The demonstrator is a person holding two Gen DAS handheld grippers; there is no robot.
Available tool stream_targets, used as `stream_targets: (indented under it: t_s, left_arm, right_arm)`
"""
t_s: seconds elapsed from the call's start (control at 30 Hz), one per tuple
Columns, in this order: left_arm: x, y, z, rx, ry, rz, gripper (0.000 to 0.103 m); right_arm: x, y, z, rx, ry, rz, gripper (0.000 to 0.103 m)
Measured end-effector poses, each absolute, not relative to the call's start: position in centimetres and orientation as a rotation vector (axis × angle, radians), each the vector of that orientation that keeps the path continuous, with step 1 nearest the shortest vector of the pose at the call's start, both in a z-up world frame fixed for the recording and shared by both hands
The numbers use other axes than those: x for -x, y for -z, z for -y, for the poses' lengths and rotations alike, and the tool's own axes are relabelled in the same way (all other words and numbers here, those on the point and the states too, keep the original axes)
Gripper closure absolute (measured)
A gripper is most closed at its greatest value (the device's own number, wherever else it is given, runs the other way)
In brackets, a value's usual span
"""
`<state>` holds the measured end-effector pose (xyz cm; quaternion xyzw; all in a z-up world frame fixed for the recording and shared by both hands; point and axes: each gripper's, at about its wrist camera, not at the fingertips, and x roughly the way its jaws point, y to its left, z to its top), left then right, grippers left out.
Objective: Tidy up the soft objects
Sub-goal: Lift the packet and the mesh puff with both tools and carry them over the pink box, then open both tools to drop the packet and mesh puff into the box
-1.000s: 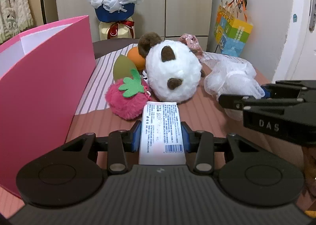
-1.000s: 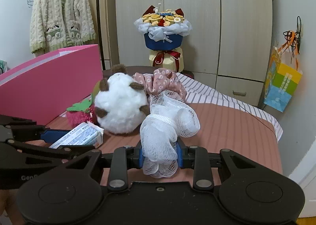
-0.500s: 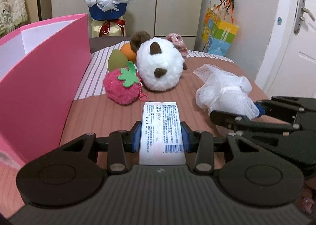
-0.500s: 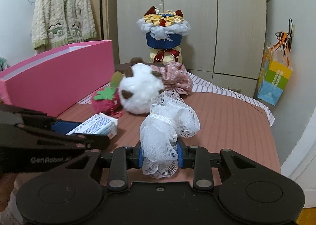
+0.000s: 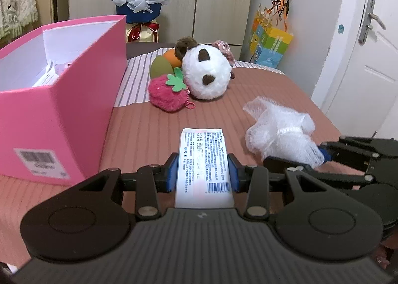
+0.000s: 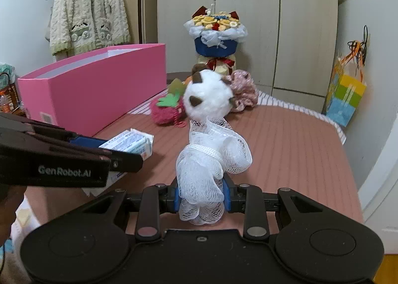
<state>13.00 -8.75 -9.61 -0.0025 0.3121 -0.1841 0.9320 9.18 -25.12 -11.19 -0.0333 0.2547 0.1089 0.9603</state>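
Left fingers (image 5: 172,172): clamped on white tissue pack (image 5: 203,162), held over the bed (image 5: 174,119)
Right fingers (image 6: 226,194): clamped on white mesh pouf (image 6: 211,159)
Pink box (image 5: 62,109): open, far left
Plush toys (image 5: 196,77): far, right of the box

This is a bedroom in a home: a bed (image 6: 286,139) with striped cover, a wardrobe (image 6: 248,10) at 12 o'clock, a knitted cardigan (image 6: 87,7) hanging at 10 o'clock, a door (image 5: 368,55) at 2 o'clock.
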Motion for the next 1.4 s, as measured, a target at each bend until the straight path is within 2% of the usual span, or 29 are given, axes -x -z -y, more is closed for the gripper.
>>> stream_targets:
  t_s: [0.33, 0.53, 1.1, 1.4]
  left_arm:
    - [-10.9, 8.3, 5.3, 0.012, 0.401, -0.64, 0.064]
    - [-10.6, 6.6, 3.5, -0.012, 0.497, -0.736, 0.064]
    - [-8.7, 0.0, -4.3, -0.036, 0.455, -0.792, 0.064]
    - [-10.5, -4.1, -7.6, -0.015, 0.382, -0.701, 0.064]
  right_arm:
    - [-7.0, 10.9, 24.5, -0.025, -0.255, -0.553, 0.068]
    - [-7.1, 9.6, 22.9, -0.032, -0.344, -0.623, 0.068]
    - [-7.1, 2.4, 16.2, 0.045, -0.668, -0.747, 0.068]
    - [-8.4, -1.9, 12.8, 0.109, -0.759, -0.645, 0.068]
